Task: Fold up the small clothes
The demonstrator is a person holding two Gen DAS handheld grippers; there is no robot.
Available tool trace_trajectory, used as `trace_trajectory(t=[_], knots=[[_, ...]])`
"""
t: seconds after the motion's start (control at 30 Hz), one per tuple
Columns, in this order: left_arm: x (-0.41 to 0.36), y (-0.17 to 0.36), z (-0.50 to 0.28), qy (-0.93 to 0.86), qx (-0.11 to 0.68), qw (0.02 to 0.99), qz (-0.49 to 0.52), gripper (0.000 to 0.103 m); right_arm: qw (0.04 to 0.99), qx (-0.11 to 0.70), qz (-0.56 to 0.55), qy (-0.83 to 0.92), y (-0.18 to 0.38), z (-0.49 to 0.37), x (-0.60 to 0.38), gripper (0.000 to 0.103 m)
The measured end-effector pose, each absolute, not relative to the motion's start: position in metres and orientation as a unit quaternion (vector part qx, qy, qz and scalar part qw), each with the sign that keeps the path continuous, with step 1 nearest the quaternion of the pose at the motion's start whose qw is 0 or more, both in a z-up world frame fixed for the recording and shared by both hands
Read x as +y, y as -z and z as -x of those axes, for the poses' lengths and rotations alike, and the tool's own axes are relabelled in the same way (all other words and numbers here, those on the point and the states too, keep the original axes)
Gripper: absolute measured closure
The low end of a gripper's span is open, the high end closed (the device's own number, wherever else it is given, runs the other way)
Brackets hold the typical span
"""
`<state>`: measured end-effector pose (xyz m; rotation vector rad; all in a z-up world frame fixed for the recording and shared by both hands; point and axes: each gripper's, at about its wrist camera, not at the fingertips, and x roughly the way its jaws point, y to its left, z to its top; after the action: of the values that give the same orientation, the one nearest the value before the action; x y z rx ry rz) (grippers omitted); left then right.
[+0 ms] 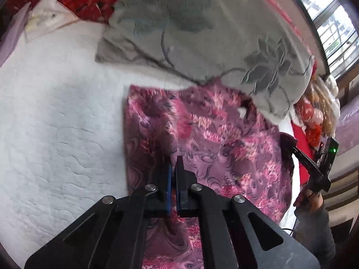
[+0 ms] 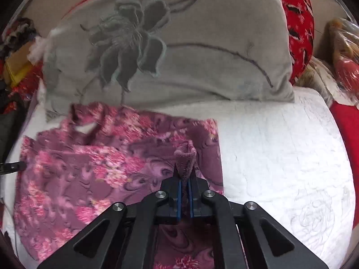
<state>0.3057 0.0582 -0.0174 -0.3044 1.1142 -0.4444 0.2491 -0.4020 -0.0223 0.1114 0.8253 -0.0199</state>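
Where pinched by right gripper, garment bunches (pink-purple floral)

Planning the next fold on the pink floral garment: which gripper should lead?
Probably right. The right gripper already pinches a bunched fold of the pink floral garment. The left gripper has its fingers nearly together over the cloth, with no fabric visibly between them.

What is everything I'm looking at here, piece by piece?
Pink-and-purple floral fleece garment: one, spread on the bed, front centre.
White quilted bed cover: one, under the garment.
Grey cushion with embroidered flower: one, behind the garment.
Red patterned pillow: one, behind the cushion.
Window: one, bright, far side.
Left hand-held gripper: black, blue pads, nearly shut over the garment.
Right hand-held gripper: black, pinching a garment fold.
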Motion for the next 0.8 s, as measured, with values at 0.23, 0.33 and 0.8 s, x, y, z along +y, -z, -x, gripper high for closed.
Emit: trace_trajectory(t=[0.23,0.33,0.8], knots=[[0.081,-0.018,-0.317,0.191,0.466,0.838,0.209,0.103,0.941,0.301,-0.152,-0.012,-0.039,-0.235,-0.433,0.099],[0.09,-0.021,-0.331,0.175,0.45,0.845,0.229,0.103,0.943,0.278,-0.184,-0.007,-0.048,-0.243,-0.441,0.099],[0.062,0.032,-0.342,0.21,0.555,0.776,0.213,0.057,0.906,0.332,-0.264,0.007,0.02,-0.272,-0.454,0.099]])
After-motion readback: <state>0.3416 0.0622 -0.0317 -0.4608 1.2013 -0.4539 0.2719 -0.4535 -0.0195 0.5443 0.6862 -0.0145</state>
